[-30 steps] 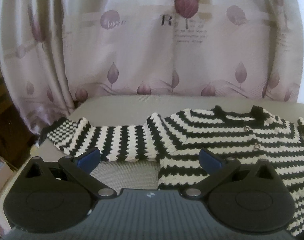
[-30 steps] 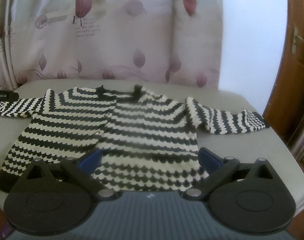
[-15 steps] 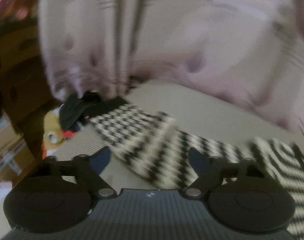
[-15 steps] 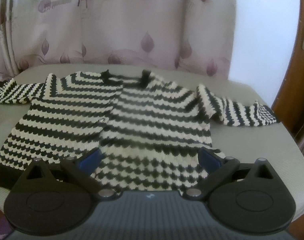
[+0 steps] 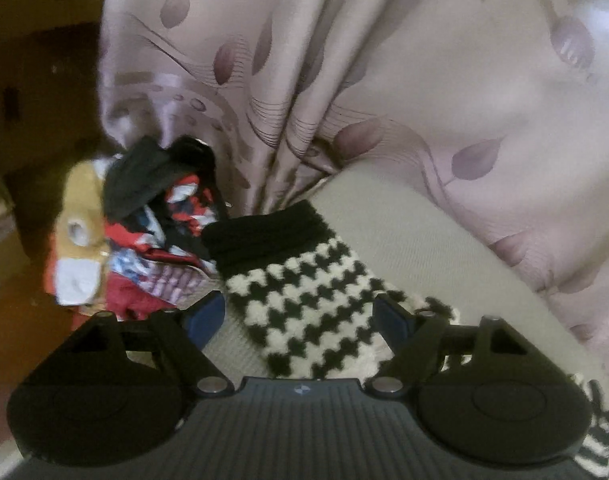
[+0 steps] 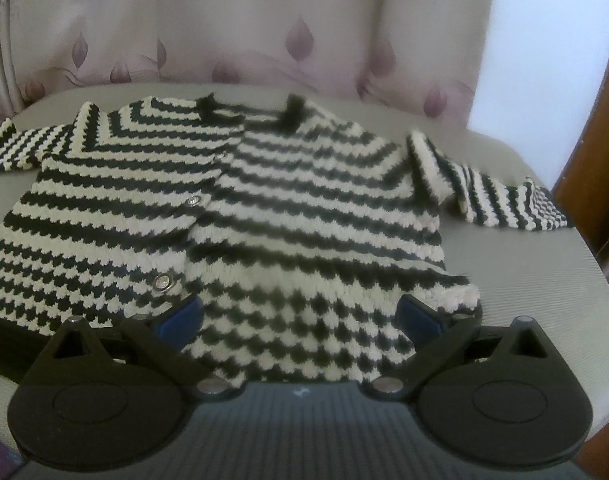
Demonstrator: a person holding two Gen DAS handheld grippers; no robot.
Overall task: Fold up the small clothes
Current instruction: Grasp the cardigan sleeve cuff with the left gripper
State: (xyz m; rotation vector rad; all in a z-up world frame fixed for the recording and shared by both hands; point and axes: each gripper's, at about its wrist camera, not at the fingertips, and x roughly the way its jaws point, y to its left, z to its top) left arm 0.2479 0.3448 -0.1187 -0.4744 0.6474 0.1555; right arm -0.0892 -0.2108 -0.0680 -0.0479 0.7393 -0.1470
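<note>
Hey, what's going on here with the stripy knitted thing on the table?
A person is working with two hand-held grippers to fold a small black-and-white striped knitted cardigan, which lies spread flat and buttoned on a grey padded table, both sleeves stretched out. The left gripper is open, its blue pads straddling the black-cuffed sleeve end without pinching it. The right gripper hovers open over the hem. No fold has been made yet.

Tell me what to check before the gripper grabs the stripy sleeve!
1. Left gripper jaws apart, after just closing partway: ok.
2. Sleeve lies between its fingers, not pinched yet: ok.
3. Black cuff lies flat on the table: ok.
4. Right gripper open over the cardigan hem: ok.
5. Cardigan spread flat, buttons done up: ok.
6. Other sleeve slightly rumpled: not ok.
</note>
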